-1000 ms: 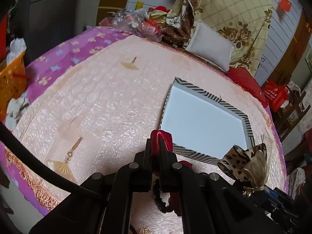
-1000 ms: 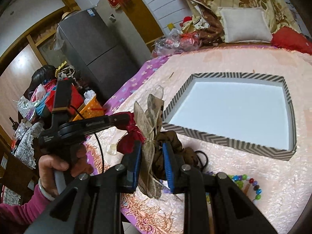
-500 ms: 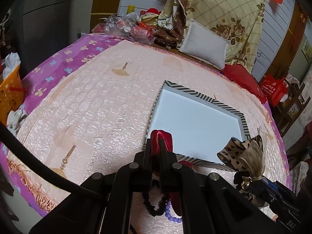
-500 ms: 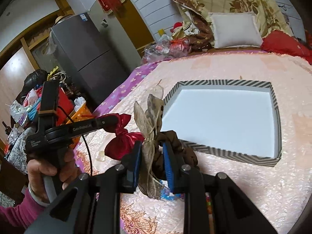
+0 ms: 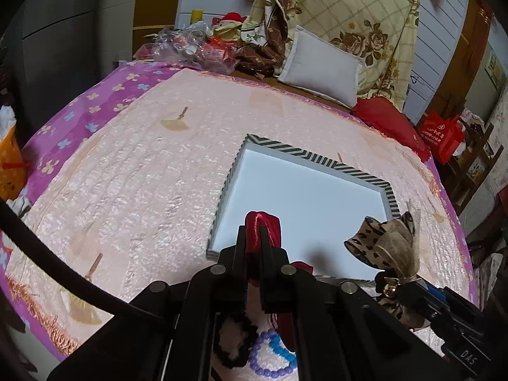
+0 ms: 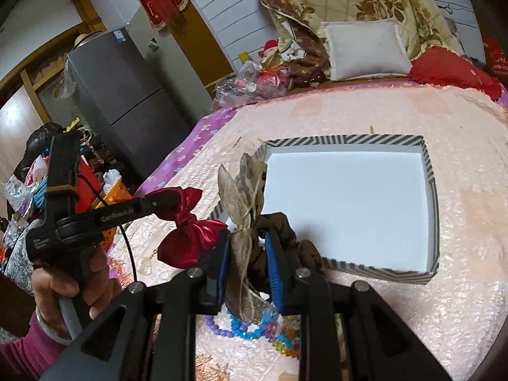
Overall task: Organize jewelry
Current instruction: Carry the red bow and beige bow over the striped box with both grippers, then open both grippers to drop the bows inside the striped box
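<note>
You have one hair piece in each gripper, both carried at the near edge of the shallow white tray with the black-and-white striped rim, which lies empty on the pink quilted bedspread. Your left gripper has its fingers clenched on the shiny red satin bow, pinching it by one lobe so the rest hangs free below. That suits a soft, floppy thing: a pinch on the fabric is enough, and it should fall loose once you let go.

Your right gripper has its blue-padded fingers closed around the leopard-print ribbon bow on a brown scrunchie, gripped at the knotted middle where it is bulkiest and least likely to slip.

Both pieces hang just short of the tray's white floor, so the carry looks nearly finished. The purple bead bracelet, the black scrunchie and the coloured bead strands lie on the bedspread under the grippers, not yet sorted.
</note>
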